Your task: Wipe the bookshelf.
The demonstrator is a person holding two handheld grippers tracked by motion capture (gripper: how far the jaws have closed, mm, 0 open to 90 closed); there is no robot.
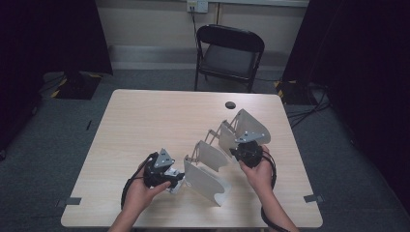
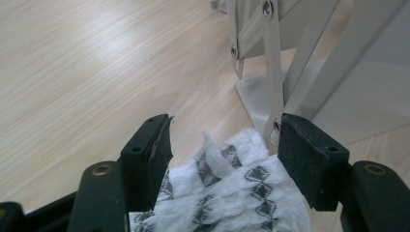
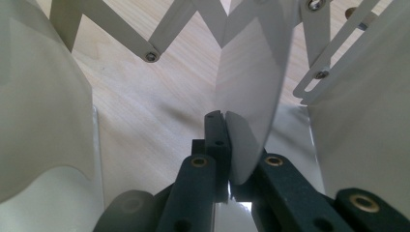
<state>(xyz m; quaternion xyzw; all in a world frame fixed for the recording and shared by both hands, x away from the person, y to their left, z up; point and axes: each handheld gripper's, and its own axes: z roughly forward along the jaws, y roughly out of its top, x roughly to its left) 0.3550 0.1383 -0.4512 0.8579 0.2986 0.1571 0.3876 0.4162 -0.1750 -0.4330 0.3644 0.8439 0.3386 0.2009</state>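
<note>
A white accordion rack point(image 1: 212, 162) with several upright panels joined by scissor links stands stretched out on the right half of the wooden table point(image 1: 154, 121). My right gripper point(image 1: 240, 151) is at its far part, shut on the edge of one panel point(image 3: 251, 87), which runs between the jaws of that gripper point(image 3: 225, 118). My left gripper point(image 1: 176, 182) is at the near end panel, its jaws point(image 2: 226, 123) closed on a bunched white cloth with a black pattern point(image 2: 232, 193). The rack's links point(image 2: 270, 63) stand just past the cloth.
A black folding chair point(image 1: 229, 53) stands beyond the far edge of the table. A dark round hole point(image 1: 230, 105) sits near the far right of the tabletop. Black curtains hang on both sides of the room.
</note>
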